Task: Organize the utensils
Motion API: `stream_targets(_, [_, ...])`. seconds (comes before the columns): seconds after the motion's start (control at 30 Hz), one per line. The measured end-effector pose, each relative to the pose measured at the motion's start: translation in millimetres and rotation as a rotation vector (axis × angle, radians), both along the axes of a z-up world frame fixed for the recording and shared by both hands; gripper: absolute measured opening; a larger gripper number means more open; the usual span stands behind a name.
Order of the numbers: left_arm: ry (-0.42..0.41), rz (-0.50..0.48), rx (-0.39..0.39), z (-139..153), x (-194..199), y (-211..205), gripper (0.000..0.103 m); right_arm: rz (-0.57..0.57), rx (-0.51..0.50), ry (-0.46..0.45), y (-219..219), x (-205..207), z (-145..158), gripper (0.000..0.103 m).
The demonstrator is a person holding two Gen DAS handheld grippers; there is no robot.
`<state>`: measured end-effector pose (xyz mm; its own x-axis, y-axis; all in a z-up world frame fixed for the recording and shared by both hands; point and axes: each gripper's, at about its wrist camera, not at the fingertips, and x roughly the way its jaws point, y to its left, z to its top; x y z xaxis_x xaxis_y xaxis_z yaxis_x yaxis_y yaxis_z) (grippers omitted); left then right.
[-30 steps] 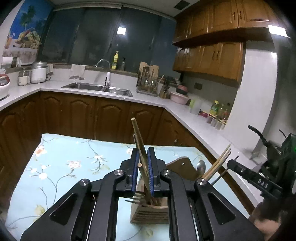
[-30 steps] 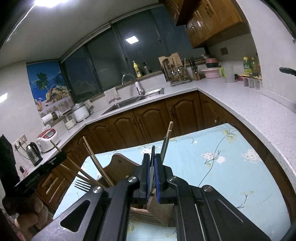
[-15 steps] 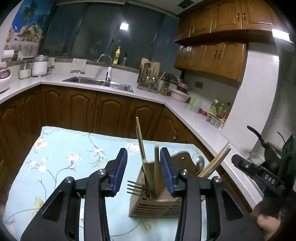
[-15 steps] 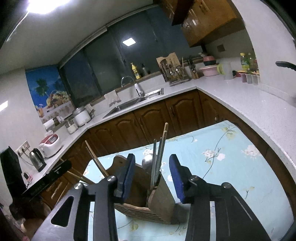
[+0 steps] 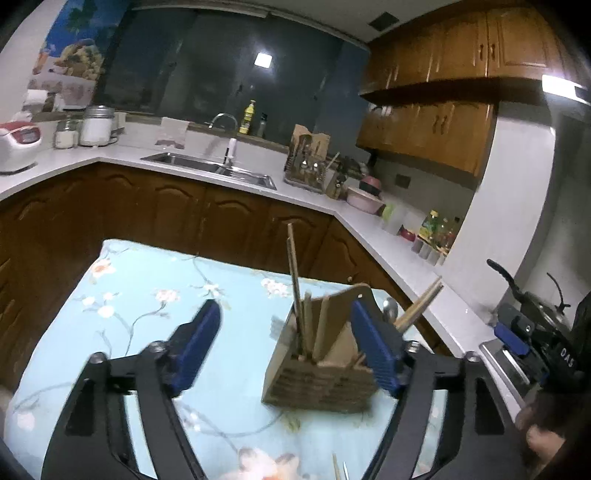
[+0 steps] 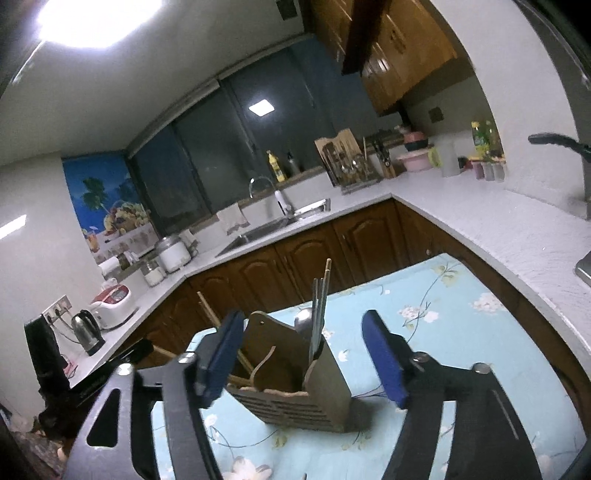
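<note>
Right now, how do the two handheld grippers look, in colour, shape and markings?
Both look alike. The left gripper and the right gripper each have black linkage arms with triangular cut-outs and silver pivot bolts, ending in ribbed blue pads on the jaws. In the left wrist view, the right one's black body shows white letters "DAS". No cables or sleeves are visible.

Dark wooden base cabinets (image 5: 177, 218) run under a white L-shaped countertop (image 6: 480, 206), with a steel sink (image 5: 207, 168) at the far side below dark windows (image 5: 221, 70). Upper cabinets (image 5: 461, 48) hang at right; a ceiling light (image 6: 96, 18) glares overhead.
</note>
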<state>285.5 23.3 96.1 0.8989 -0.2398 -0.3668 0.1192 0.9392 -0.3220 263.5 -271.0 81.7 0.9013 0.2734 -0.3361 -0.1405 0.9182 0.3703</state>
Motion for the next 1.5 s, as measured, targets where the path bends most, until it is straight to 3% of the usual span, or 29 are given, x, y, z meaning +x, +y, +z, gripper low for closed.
stream_targets(0.13, [-0.009,0.034,-0.041,-12.3,-44.3,12.8,0.096,0.029,-0.004,-0.015,5.0,-28.3,-10.2,0.090])
stream_targets(0.23, [-0.009,0.055,-0.057,-25.6,-78.9,19.9,0.099,0.047,-0.028,-0.026,11.9,-53.3,-20.5,0.091])
stream_targets(0.43, [0.021,0.095,-0.078,-44.6,-130.1,32.1,0.101,0.059,-0.102,-0.046,23.3,-109.7,-39.6,0.097])
stream_targets(0.67, [0.040,0.144,-0.075,-59.5,-169.7,41.3,0.101,0.075,-0.178,-0.041,25.8,-148.5,-52.5,0.098])
stream_targets(0.83, [-0.016,0.151,-0.025,-45.2,-193.7,36.6,0.101,0.088,-0.206,-0.064,26.0,-168.1,-41.0,0.098])
stream_targets(1.0, [-0.102,0.158,0.061,-41.4,-222.2,20.5,0.103,0.050,-0.174,-0.157,20.6,-194.4,-20.8,0.103])
stream_targets(1.17, [-0.164,0.194,0.157,-73.0,-245.5,4.9,0.103,-0.021,-0.231,-0.202,25.9,-220.2,-62.1,0.103])
stream_targets(1.3, [-0.150,0.187,0.197,-93.8,-250.8,-2.5,0.103,-0.024,-0.289,-0.188,34.3,-230.2,-90.0,0.103])
stream_targets(1.5, [-0.130,0.188,0.253,-107.4,-251.6,-11.3,0.103,-0.013,-0.327,-0.181,40.9,-233.7,-98.3,0.103])
